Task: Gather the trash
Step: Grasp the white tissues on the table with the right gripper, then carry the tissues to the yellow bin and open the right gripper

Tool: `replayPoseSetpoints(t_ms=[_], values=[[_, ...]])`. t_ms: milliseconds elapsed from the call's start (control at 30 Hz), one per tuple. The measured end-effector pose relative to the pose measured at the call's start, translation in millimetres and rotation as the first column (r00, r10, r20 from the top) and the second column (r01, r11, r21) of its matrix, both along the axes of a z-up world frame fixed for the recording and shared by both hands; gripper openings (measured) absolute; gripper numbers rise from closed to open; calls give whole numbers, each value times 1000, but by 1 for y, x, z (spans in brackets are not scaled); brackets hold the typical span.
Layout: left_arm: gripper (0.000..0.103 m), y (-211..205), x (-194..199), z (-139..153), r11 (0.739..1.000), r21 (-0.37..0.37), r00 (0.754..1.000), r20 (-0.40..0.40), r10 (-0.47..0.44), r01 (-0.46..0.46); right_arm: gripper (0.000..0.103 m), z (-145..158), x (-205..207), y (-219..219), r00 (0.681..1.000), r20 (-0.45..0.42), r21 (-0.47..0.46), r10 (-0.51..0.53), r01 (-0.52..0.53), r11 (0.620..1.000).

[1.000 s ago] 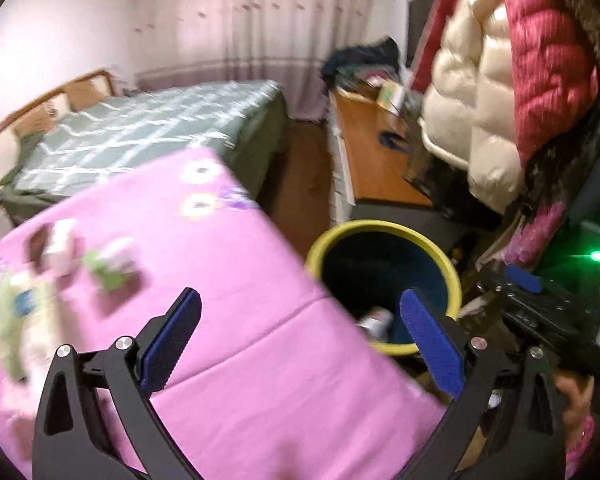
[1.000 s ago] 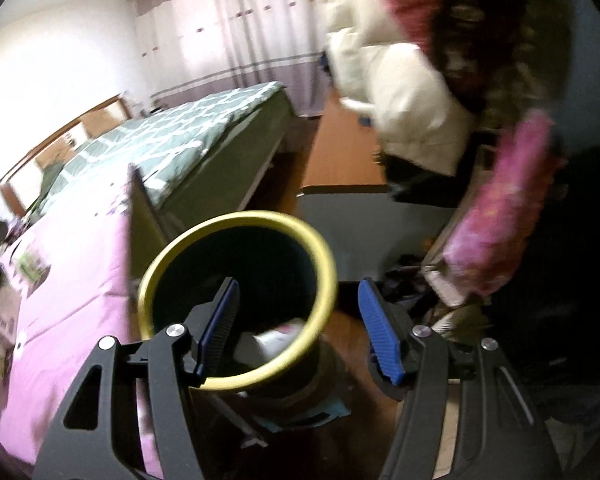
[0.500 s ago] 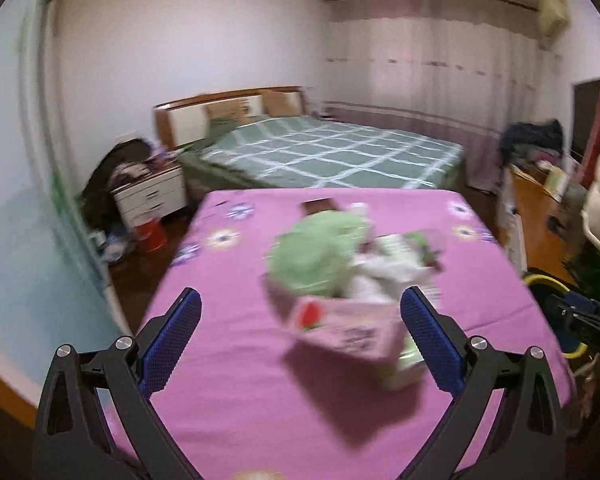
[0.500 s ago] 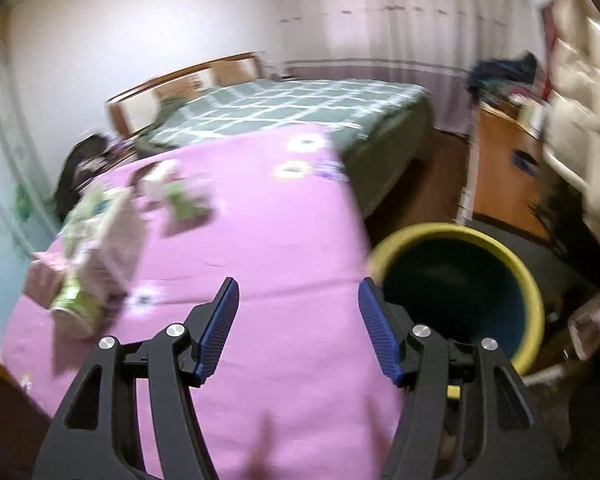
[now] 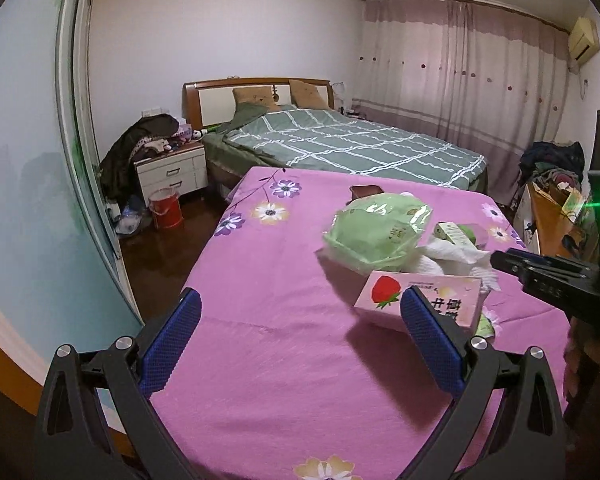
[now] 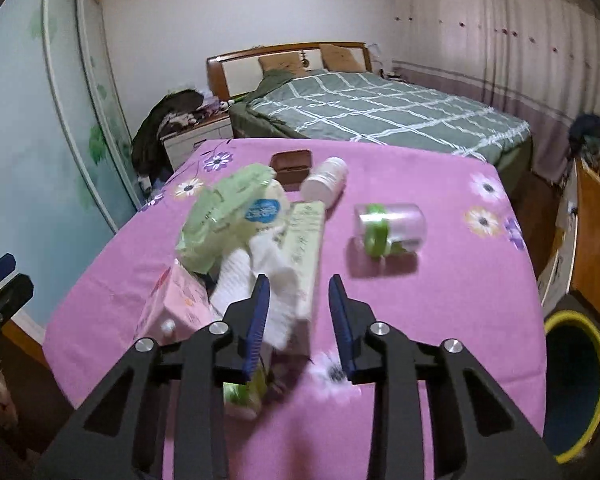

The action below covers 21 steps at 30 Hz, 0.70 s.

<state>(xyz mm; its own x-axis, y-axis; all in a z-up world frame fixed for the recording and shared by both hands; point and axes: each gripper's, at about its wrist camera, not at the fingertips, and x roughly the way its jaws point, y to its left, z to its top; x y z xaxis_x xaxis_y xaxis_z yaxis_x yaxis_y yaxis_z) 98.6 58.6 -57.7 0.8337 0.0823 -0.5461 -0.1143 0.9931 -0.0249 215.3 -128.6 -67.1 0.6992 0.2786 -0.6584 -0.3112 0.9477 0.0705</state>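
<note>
A heap of trash lies on the pink flowered tablecloth (image 5: 268,360): a green plastic pack (image 5: 374,236), crumpled white tissue (image 5: 456,256) and a pink strawberry carton (image 5: 420,304). My left gripper (image 5: 300,300) hovers open and wide before the heap, its right finger in front of the carton, holding nothing. In the right wrist view, my right gripper (image 6: 299,284) points at the same heap with its jaws closing. The near end of a long pale green box (image 6: 304,240) and the tissue (image 6: 260,272) show between its fingers, and the pads do not press on them. The yellow-rimmed bin (image 6: 576,384) stands on the floor at the right.
Farther back on the cloth (image 6: 440,300) lie a clear jar with a green band (image 6: 390,228), a white bottle (image 6: 326,180) and a brown case (image 6: 292,162). A green-quilted bed (image 5: 340,148) is behind the table, a nightstand (image 5: 170,172) and red bucket (image 5: 165,208) at left, a wooden desk (image 5: 548,216) at right.
Both views swung away from the yellow-rimmed bin to the trash heap on the pink cloth. The right gripper's jaws have narrowed. The left jaws stay wide.
</note>
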Motion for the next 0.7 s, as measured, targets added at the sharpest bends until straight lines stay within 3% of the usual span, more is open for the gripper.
replayPoseSetpoints(t_ms=[300, 400, 467, 700], values=[[98, 4, 8, -16, 1000, -27, 1000, -26, -7, 6, 27, -11, 19, 22, 999, -28, -112, 38, -41, 993], [98, 2, 12, -19, 999, -31, 999, -35, -12, 11, 8, -12, 20, 27, 999, -26, -134, 46, -49, 990], [98, 1, 14, -22, 999, -32, 999, -42, -17, 16, 2, -11, 21, 28, 998, -35, -119, 58, -62, 991], [98, -3, 16, -26, 999, -37, 998, -49, -34, 32, 2, 16, 26, 28, 996, -20, -33, 89, -89, 995]])
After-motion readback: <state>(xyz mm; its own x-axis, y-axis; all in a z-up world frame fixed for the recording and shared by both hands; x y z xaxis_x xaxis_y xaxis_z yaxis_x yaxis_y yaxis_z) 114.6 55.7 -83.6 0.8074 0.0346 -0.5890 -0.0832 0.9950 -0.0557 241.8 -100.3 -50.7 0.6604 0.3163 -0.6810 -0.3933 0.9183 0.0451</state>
